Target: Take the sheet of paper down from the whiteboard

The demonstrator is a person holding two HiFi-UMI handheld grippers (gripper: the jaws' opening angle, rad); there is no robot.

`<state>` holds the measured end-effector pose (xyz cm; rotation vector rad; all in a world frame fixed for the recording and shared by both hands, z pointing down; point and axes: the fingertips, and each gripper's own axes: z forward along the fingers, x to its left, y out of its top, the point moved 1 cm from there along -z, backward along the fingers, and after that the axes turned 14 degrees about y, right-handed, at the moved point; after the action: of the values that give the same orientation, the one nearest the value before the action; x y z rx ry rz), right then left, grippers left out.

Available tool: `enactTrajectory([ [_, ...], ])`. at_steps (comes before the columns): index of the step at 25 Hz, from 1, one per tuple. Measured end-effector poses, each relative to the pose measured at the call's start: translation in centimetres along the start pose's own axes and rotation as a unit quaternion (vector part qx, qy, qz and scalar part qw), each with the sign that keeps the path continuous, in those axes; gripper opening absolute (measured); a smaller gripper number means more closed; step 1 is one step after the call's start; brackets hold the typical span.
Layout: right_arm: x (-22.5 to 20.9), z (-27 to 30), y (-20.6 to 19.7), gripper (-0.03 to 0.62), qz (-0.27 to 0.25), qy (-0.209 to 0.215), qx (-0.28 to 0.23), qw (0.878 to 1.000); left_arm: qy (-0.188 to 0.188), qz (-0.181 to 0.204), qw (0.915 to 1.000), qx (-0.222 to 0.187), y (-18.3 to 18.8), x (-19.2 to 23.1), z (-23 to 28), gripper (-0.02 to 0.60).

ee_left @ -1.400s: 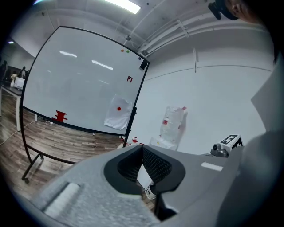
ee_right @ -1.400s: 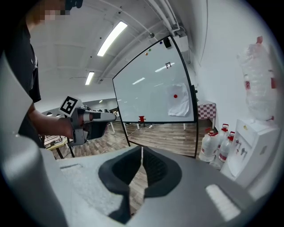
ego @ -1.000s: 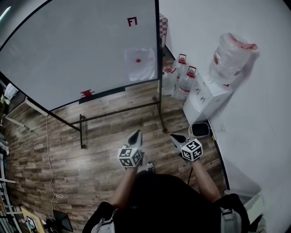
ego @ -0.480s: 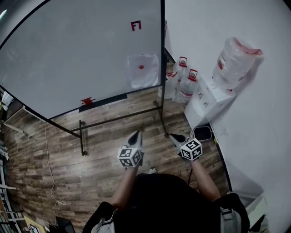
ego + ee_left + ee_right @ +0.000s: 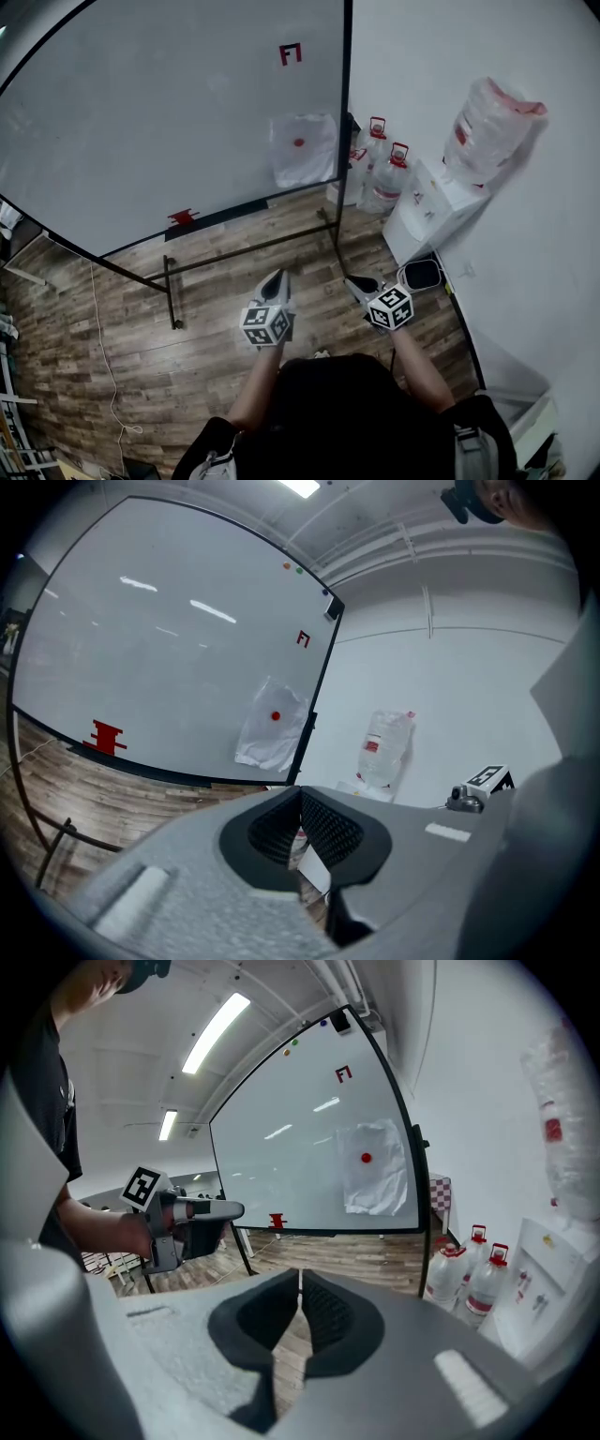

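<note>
The left hand-held gripper point(image 5: 276, 277) and the right hand-held gripper point(image 5: 353, 281) are both clenched on nothing. Their pads are pressed together and they are held side by side over the wooden floor point(image 5: 216, 309). In the last second the person has carried them forward, so the whiteboard point(image 5: 169, 122) now looks a little nearer. The sheet of paper point(image 5: 303, 150) hangs at the board's lower right corner, against its right edge, under a red dot point(image 5: 299, 142). It is well apart from both grippers, so the approach seems unfinished.
</note>
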<state>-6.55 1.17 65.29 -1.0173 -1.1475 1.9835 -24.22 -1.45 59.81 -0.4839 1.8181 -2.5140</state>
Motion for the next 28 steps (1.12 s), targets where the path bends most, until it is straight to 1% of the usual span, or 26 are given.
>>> enactTrajectory([
  [3, 0.2, 0.7, -0.2, 0.014, 0.000, -0.001, 0.008, 1.000, 0.002, -0.005, 1.0000, -0.001, 0.1, 0.9, 0.3, 0.011],
  [8, -0.1, 0.6, -0.4, 0.014, 0.004, -0.014, 0.015, 1.000, -0.004, -0.014, 0.9999, 0.001, -0.2, 1.6, 0.7, 0.011],
  [12, -0.6, 1.4, 0.4, 0.014, -0.002, -0.015, 0.021, 1.000, -0.003, -0.023, 0.9997, 0.001, -0.1, 2.4, 1.0, 0.011],
  [16, -0.8, 2.6, 1.1, 0.014, -0.012, -0.004, 0.027, 1.000, 0.008, -0.030, 0.9995, -0.003, 0.1, 3.3, 1.2, 0.011],
  [20, -1.2, 4.2, 1.9, 0.014, -0.021, 0.019, 0.033, 0.999, 0.025, -0.033, 0.9991, -0.011, 1.0, 4.4, 1.6, 0.011],
  [28, -3.2, 6.3, 3.4, 0.014, -0.035, 0.049, 0.039, 0.997, 0.053, -0.037, 0.9978, -0.016, 1.6, 5.1, 2.6, 0.011],
])
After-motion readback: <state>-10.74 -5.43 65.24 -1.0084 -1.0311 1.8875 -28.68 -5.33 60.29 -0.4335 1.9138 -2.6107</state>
